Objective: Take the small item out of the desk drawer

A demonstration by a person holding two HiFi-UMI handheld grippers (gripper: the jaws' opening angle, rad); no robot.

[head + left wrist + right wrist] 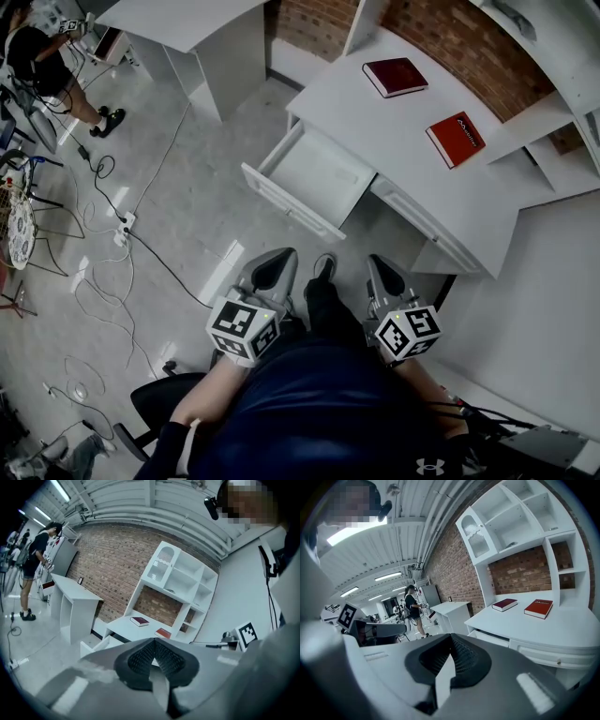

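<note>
The white desk stands ahead of me with its left drawer pulled open. The drawer's inside looks bare white from the head view, and I see no small item in it. My left gripper and right gripper are held side by side near my body, well short of the drawer. Both are shut with nothing between the pads. In the left gripper view the closed jaws point at the desk and the open drawer. In the right gripper view the closed jaws point along the desk front.
Two red books lie on the desk top. White shelves rise behind the desk against a brick wall. Cables and a power strip lie on the floor to the left. A person stands far left near another white desk.
</note>
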